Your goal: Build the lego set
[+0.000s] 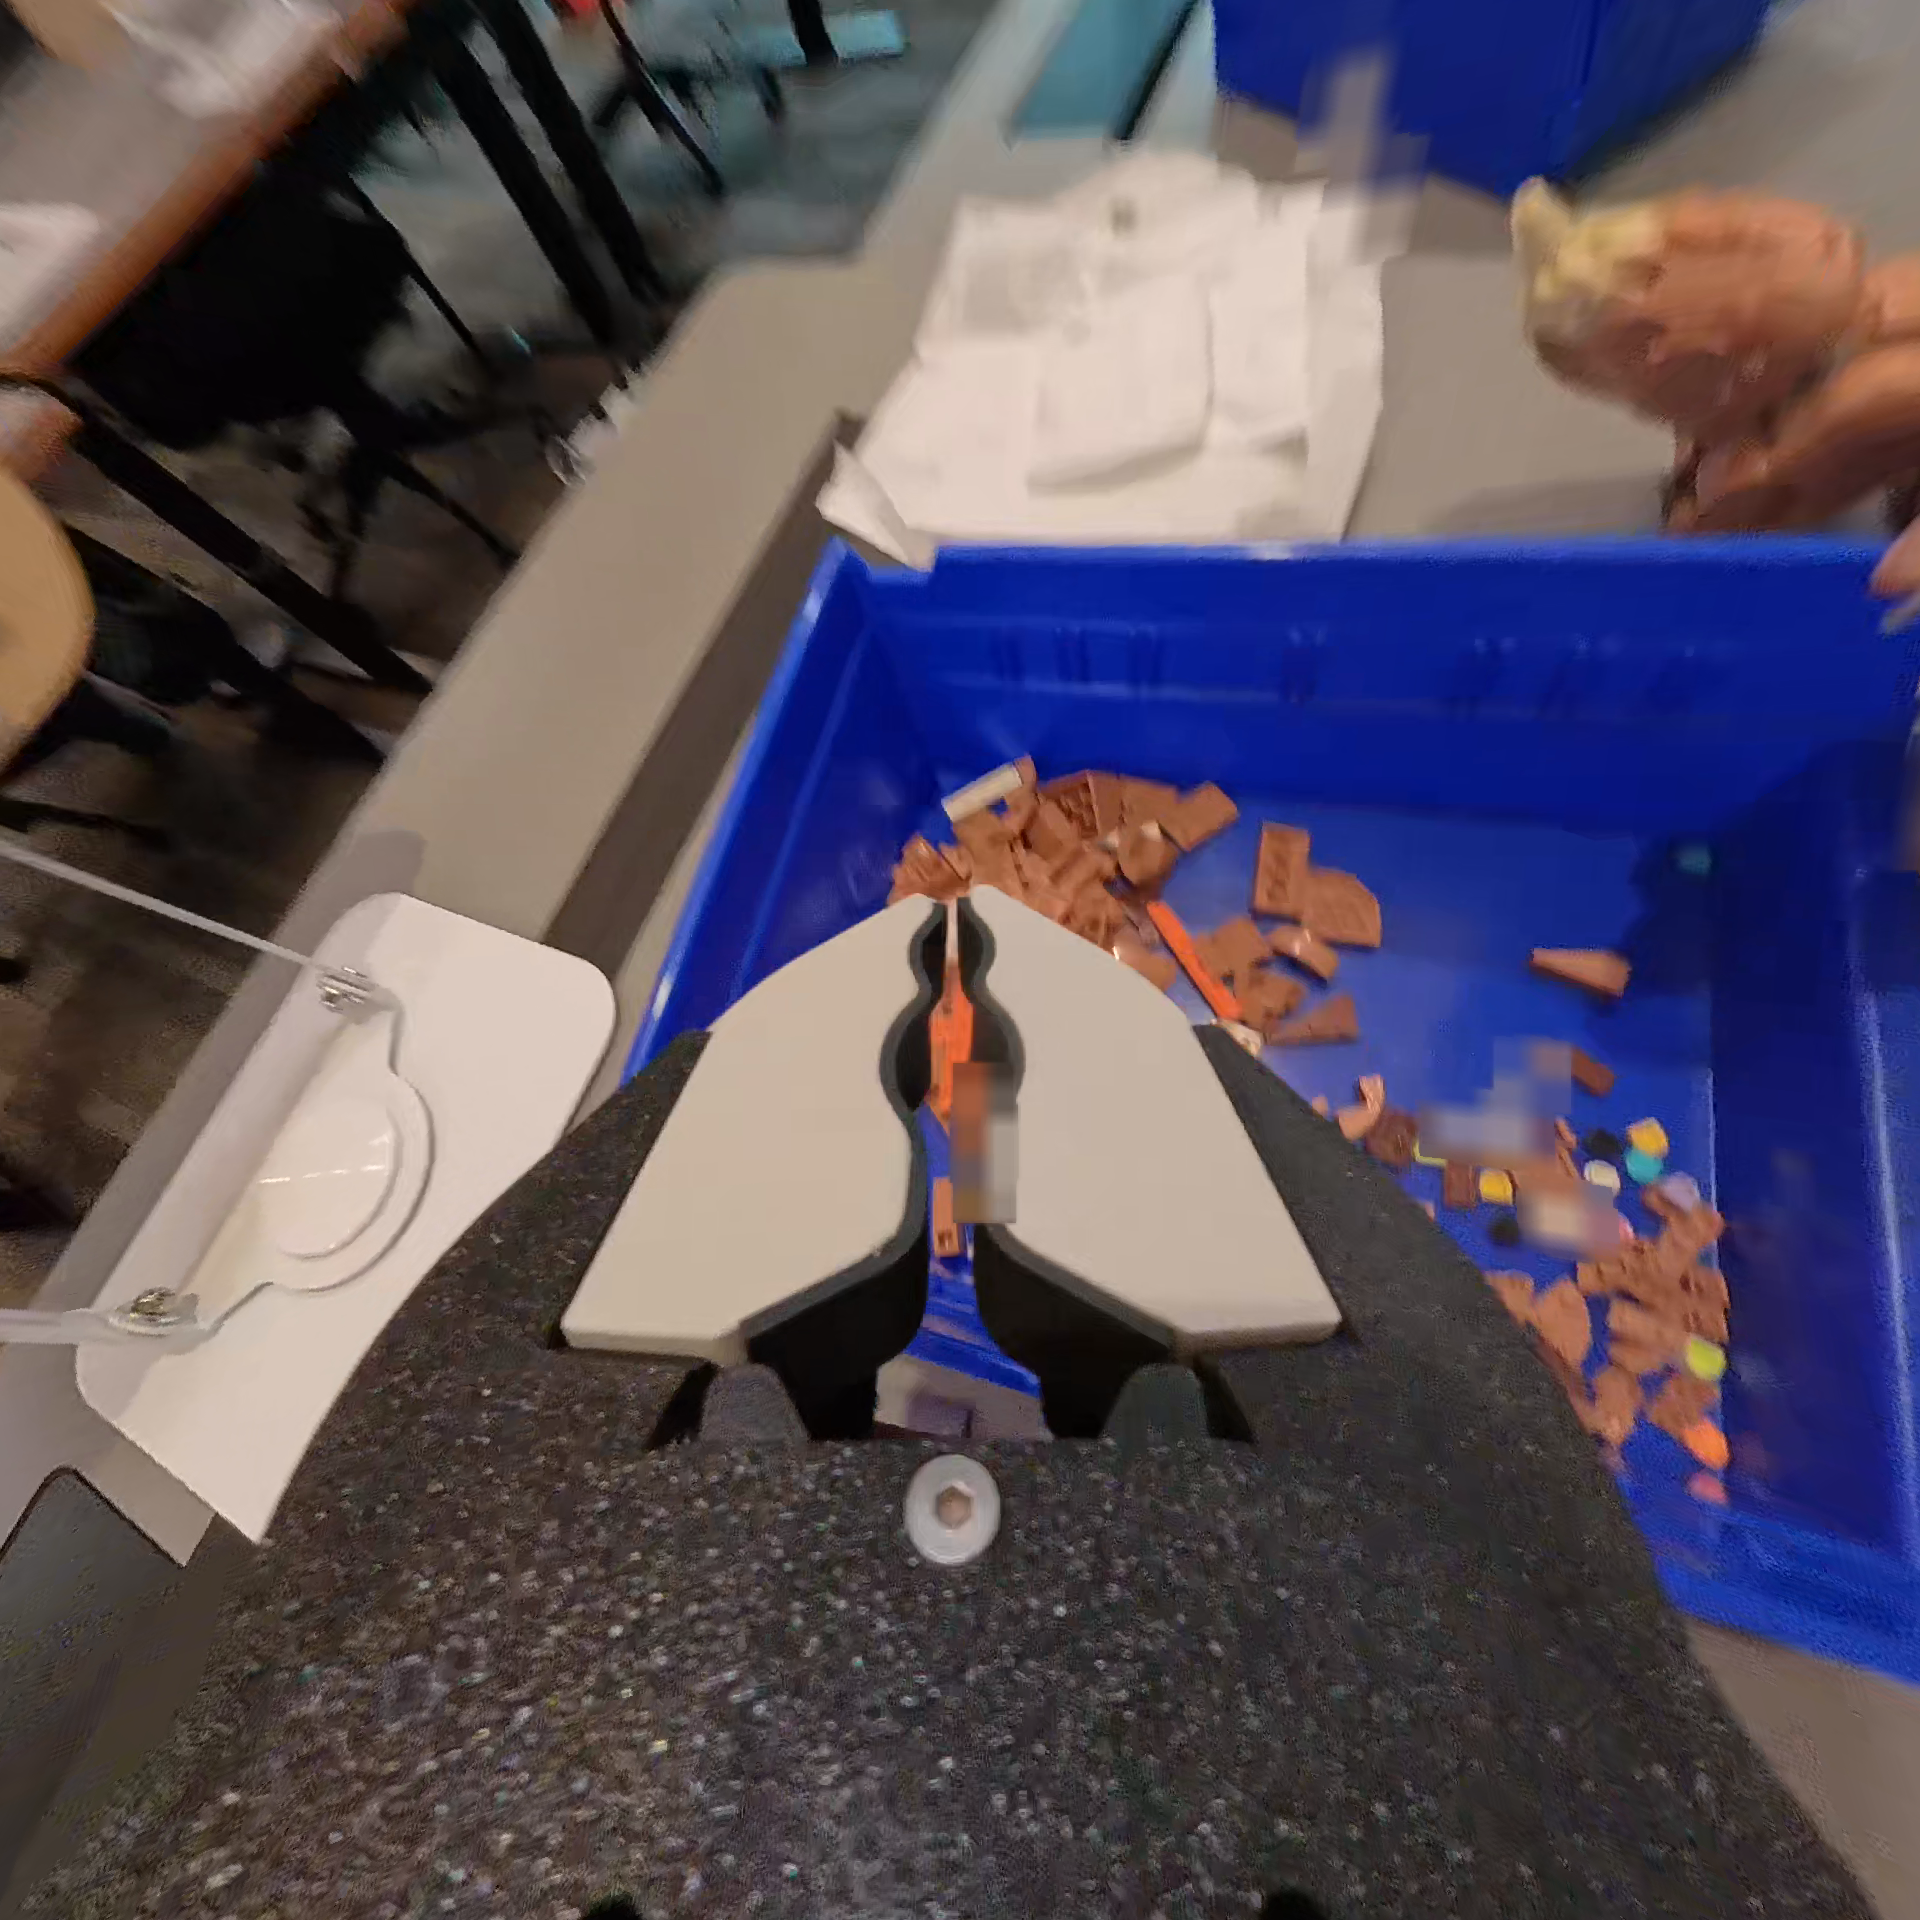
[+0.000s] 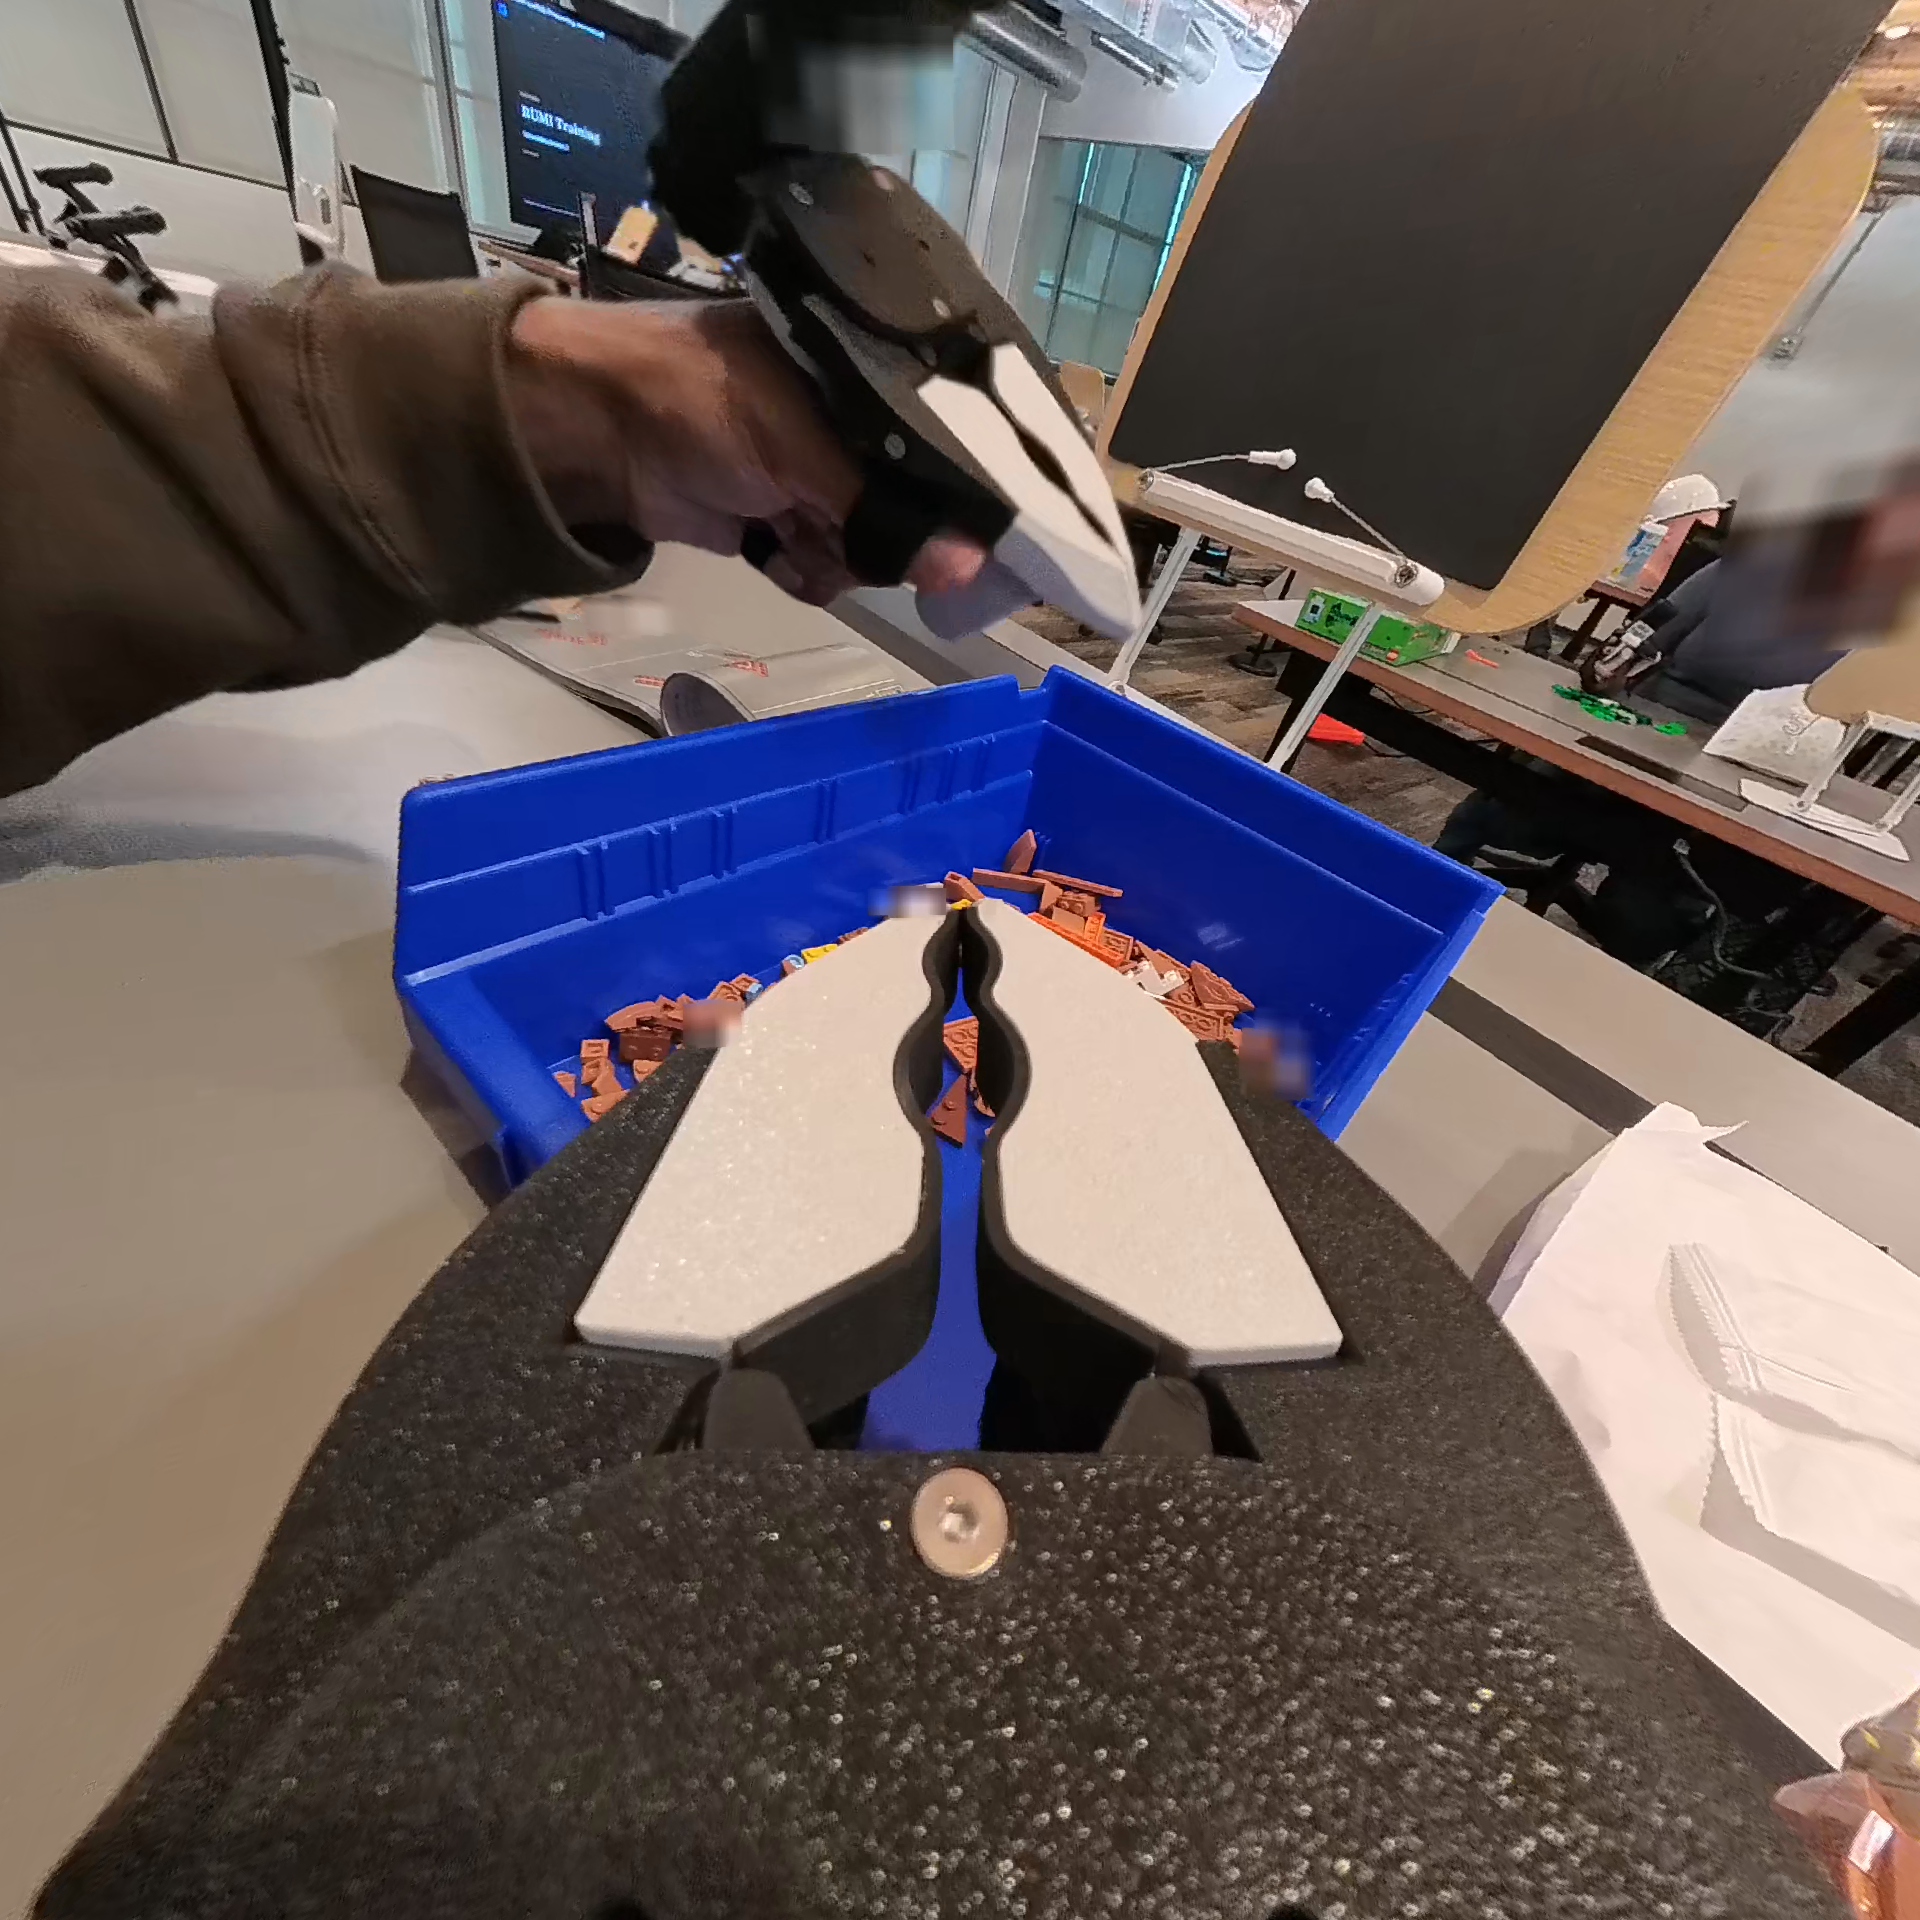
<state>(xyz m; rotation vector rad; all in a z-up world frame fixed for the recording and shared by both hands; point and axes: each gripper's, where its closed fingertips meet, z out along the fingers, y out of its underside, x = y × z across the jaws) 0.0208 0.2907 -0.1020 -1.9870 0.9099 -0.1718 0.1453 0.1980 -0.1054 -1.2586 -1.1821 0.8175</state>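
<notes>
**Both grippers over the blue bin of bricks**

The left gripper (image 1: pixel 954 906) hangs above the near left corner of the blue bin (image 1: pixel 1351 582), and its fingers are closed together at the tips. In the right wrist view the same gripper (image 2: pixel 1117 613) is raised high above the far rim, held by a hand (image 2: pixel 686 436) in a brown sleeve (image 2: pixel 260 468), and nothing shows between its tips. The right gripper (image 2: pixel 961 912) points down into the bin (image 2: pixel 727 790), with its tips also together and nothing held.

The loose bricks (image 1: pixel 1081 842) are mostly reddish brown and lie just ahead of the left gripper's tips and further to its right. A long orange piece (image 1: pixel 1195 961) lies among them, just right of the tips. Small coloured bits (image 1: pixel 1642 1153) lie further right. A brown built model (image 1: pixel 1704 322) stands outside the bin, beyond its far right corner.

White paper bags (image 1: pixel 1122 353) lie beyond the bin. An open instruction booklet (image 2: pixel 727 675) lies on the table behind the bin; I do not give its print. A dark screen (image 2: pixel 571 125) with writing stands far behind.
</notes>
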